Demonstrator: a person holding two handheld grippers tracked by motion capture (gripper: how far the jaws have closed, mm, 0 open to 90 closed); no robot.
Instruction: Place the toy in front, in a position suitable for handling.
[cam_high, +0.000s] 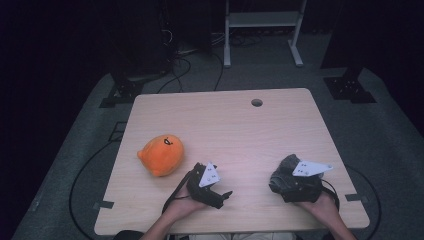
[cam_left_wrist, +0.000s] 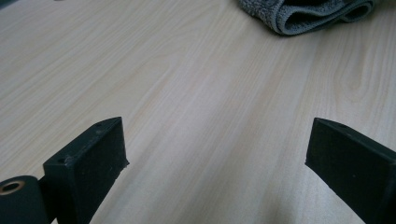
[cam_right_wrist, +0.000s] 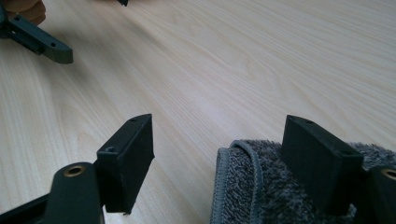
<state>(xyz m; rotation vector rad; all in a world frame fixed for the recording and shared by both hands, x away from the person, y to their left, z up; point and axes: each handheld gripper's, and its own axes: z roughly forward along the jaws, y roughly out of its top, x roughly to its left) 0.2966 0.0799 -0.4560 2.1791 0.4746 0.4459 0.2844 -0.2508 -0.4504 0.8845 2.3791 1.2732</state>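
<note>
The pale wooden bench (cam_high: 235, 130) carries a round orange plush toy (cam_high: 161, 155), well left of the folded grey towel (cam_high: 286, 172). The right gripper (cam_right_wrist: 219, 154) hovers spread over the towel's edge, likely for grasping; the left gripper (cam_left_wrist: 217, 154), spread and empty, faces the towel.

a grey terry towel (cam_high: 286, 172) is lying folded and bunched on the wooden table's near right part. its stitched hem (cam_right_wrist: 219, 186) is curling at the fold, and its layered edges (cam_left_wrist: 308, 14) are showing.
</note>
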